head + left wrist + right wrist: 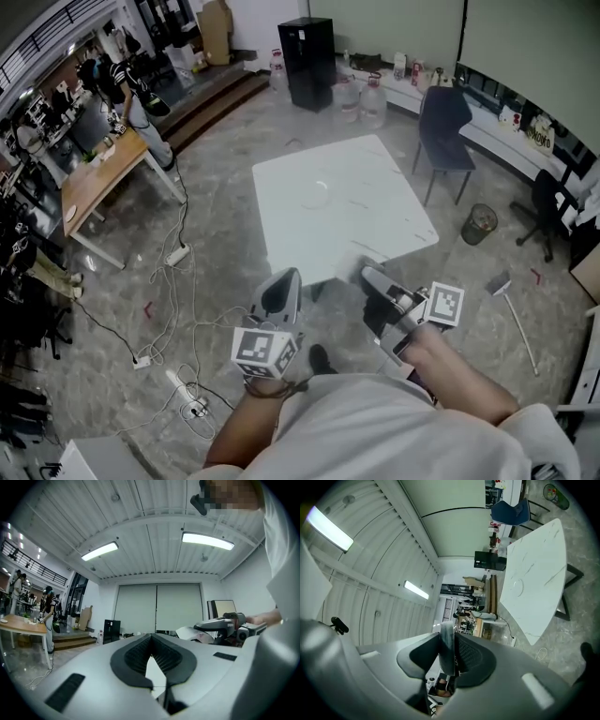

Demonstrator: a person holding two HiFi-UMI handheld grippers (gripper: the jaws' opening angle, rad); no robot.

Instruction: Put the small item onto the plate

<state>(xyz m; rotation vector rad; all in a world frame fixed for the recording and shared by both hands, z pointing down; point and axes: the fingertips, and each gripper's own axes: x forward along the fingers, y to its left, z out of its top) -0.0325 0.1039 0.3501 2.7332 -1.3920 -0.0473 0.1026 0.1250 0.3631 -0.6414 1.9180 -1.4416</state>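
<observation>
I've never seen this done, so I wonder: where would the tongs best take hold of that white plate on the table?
Probably by the rim. The plate lies flat on the table, so only its edge offers a lip. Come in low from the near side with the empty left tongs; the right tongs hold the small item.

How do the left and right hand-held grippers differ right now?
The left hand-held gripper has its jaws together on nothing; the right hand-held gripper clamps a thin grey item. The left is held upright; the right lies rolled on its side. Both point toward the white table.
</observation>
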